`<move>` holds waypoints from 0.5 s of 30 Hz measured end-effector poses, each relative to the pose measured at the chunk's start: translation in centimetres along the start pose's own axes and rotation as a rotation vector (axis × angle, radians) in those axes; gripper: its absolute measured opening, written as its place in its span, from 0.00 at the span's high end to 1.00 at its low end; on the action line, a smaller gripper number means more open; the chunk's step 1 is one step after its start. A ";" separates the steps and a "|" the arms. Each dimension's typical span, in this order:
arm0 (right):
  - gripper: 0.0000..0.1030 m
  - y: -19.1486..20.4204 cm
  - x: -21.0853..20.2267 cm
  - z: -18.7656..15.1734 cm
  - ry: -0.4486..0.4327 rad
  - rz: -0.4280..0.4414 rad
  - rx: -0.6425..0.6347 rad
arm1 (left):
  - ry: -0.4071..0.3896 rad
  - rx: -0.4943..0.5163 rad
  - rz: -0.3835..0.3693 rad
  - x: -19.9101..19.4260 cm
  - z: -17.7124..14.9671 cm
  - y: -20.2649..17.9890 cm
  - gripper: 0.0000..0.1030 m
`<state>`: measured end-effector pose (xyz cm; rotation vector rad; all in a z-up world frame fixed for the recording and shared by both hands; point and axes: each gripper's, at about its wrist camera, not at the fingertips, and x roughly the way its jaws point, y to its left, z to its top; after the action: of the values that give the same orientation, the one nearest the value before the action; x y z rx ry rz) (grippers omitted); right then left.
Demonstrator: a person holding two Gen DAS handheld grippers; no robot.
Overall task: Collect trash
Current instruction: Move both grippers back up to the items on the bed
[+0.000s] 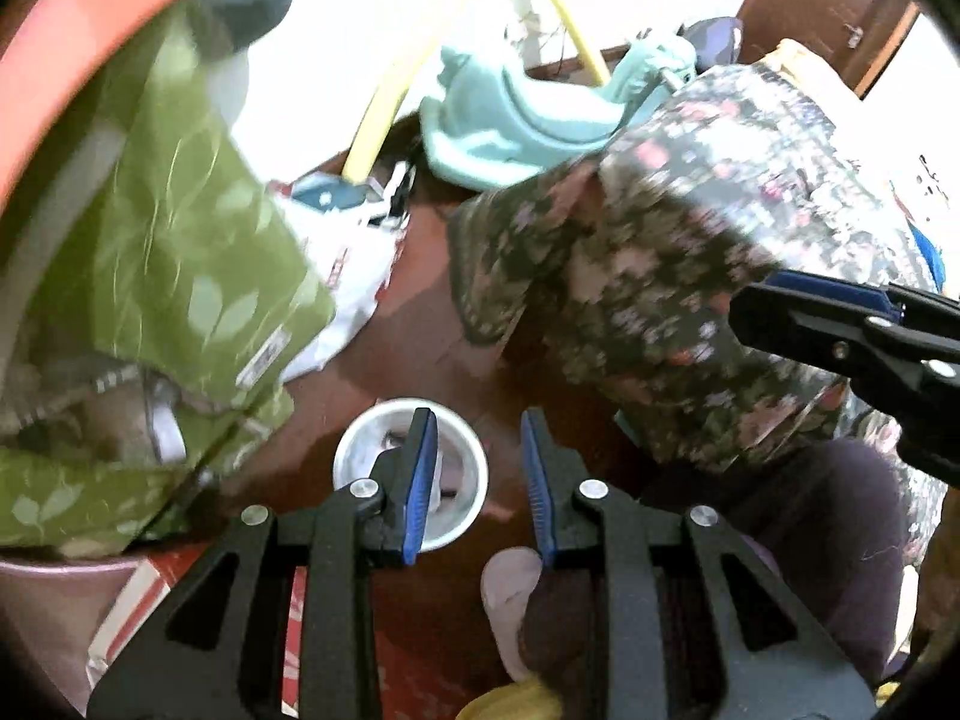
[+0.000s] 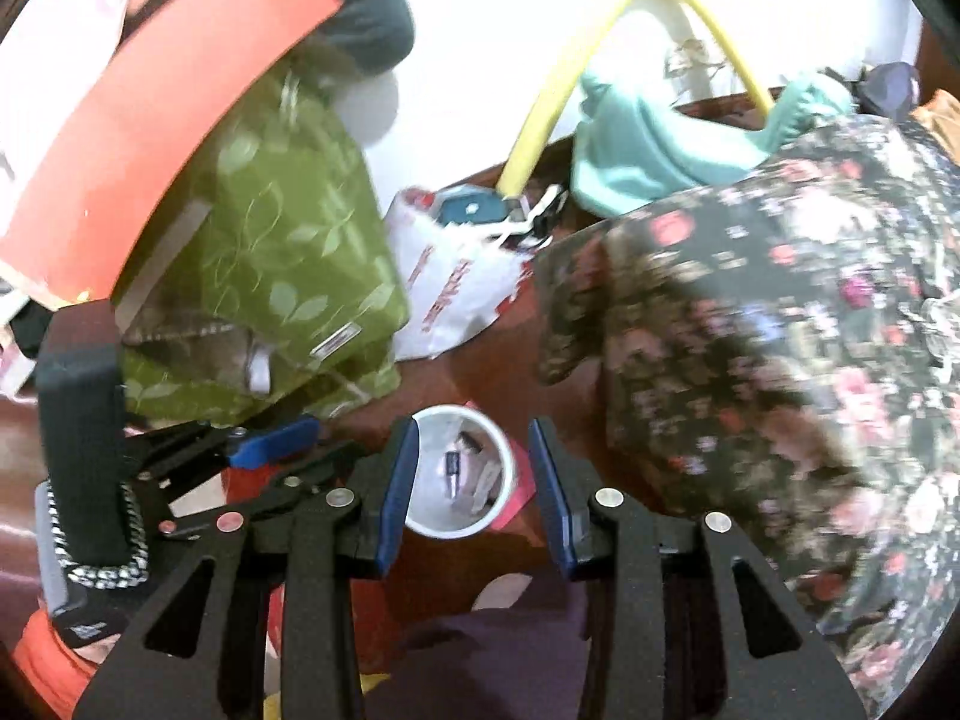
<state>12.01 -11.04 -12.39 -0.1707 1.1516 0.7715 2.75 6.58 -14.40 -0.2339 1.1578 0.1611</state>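
Paper cup [image 2: 462, 471] with a red outer wall — upright on the dark brown tabletop [image 1: 420, 324], scraps of wrapper inside, between the green leaf-print bag [image 2: 288, 252] and the floral cloth [image 2: 750, 330]. Probably light, thin-walled, easily crushed or tipped; best taken across the rim or upper wall with gentle pressure, kept upright. Right tongs [image 2: 474, 492] spread wide, straddling the cup, not touching. Left tongs [image 1: 479, 480] also wide and empty — one blue pad [image 1: 423, 480] over the cup's mouth.
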 end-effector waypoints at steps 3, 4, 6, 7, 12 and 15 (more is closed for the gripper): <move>0.66 -2.7 -2.2 0.3 -0.049 -0.022 0.031 | -0.033 0.027 -0.003 -0.9 1.5 -2.4 0.73; 0.66 -3.3 -2.8 0.3 -0.060 -0.025 0.041 | -0.040 0.035 -0.009 -1.0 2.0 -3.2 0.73; 0.66 -5.4 -4.3 0.4 -0.090 -0.038 0.070 | -0.055 0.057 -0.018 -1.3 3.0 -5.3 0.73; 0.66 -6.4 -5.0 0.4 -0.102 -0.045 0.081 | -0.060 0.069 -0.021 -1.4 3.4 -6.1 0.73; 0.66 -11.6 -8.3 0.2 -0.163 -0.106 0.138 | -0.070 0.143 -0.048 -1.0 5.6 -11.3 0.73; 0.66 -14.8 -10.0 -0.2 -0.191 -0.145 0.176 | -0.072 0.195 -0.060 -0.6 6.7 -14.4 0.73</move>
<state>19.34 -26.64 -7.60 -0.0319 1.0080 0.5432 11.97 -5.56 -9.90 -0.0894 1.0857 0.0038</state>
